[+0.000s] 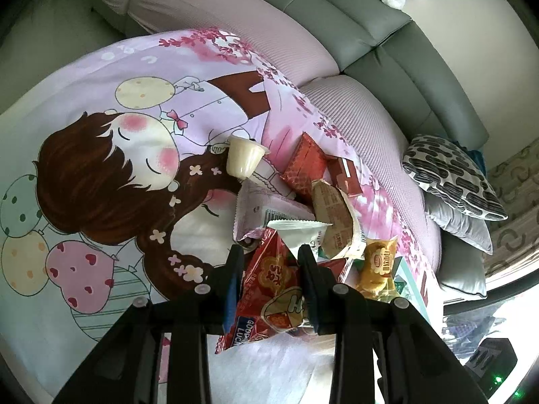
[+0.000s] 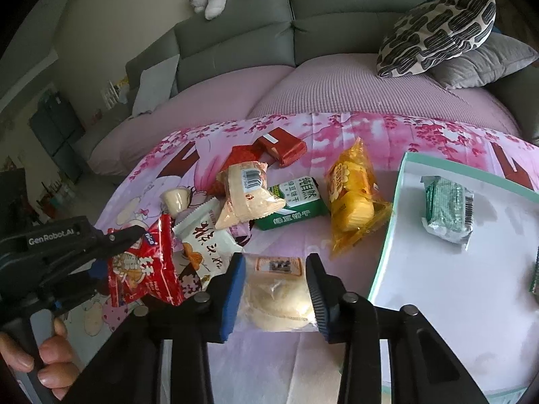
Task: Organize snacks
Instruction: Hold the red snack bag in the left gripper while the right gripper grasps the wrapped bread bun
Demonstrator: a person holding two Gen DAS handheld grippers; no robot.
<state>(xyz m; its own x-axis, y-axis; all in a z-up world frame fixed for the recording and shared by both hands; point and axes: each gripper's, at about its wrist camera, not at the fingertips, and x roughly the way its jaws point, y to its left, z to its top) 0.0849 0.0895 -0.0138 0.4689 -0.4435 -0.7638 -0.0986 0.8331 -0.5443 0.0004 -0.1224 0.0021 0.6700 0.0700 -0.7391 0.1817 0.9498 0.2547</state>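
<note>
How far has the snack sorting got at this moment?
Early. Done: one green foil packet lies in the white mint-rimmed box; another shows at its right edge. In hand: the left gripper is shut on a red snack bag, the right gripper on a clear-wrapped pale pastry. Left: the pile on the pink cartoon sheet, including a yellow biscuit bag.

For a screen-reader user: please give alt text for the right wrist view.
The right tongs grip a clear-wrapped pale pastry over a floral sheet; at left, the left tongs hold a red snack packet. More snacks lie behind, beside a white tray.
</note>
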